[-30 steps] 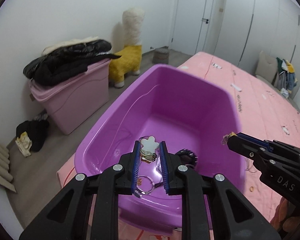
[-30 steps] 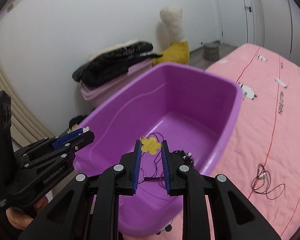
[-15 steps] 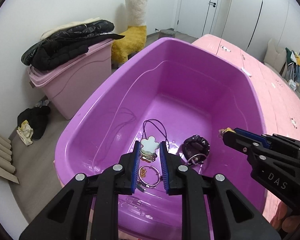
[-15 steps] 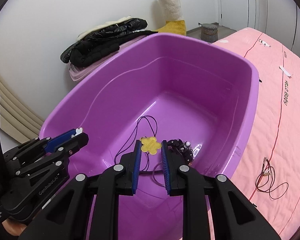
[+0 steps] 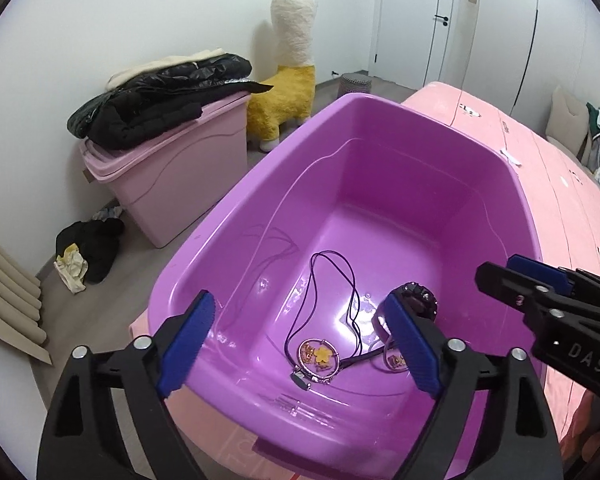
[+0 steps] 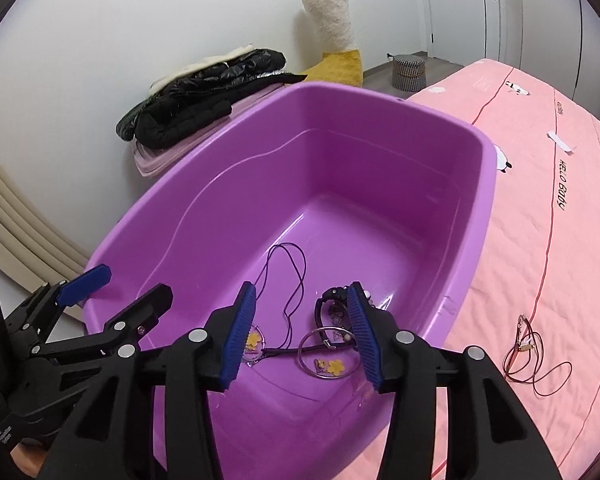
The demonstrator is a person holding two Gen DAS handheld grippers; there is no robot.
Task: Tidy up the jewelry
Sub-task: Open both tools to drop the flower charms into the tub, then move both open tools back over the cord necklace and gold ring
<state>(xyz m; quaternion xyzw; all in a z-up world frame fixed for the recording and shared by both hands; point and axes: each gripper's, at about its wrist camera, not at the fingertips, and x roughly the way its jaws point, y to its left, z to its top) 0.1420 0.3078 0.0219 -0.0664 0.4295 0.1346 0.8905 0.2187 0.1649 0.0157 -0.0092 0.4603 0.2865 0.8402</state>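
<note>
Both my left gripper [image 5: 300, 344] and right gripper [image 6: 302, 334] have just opened, empty, dropping the yellow-flower ring pendants on dark cord [image 5: 318, 356] onto the purple plastic tub's [image 5: 380, 128] floor: deposit complete.

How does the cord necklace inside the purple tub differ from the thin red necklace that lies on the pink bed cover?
The cord necklace is dark purple; the red necklace is thin and red. The cord necklace lies in the purple tub, ending in round rings with yellow flowers, while the red necklace lies outside on the pink bed cover, with only a small clasp-like piece. The cord necklace sits below the open right gripper; the red necklace lies apart from it. Both lie loose, and nothing holds them.
</note>
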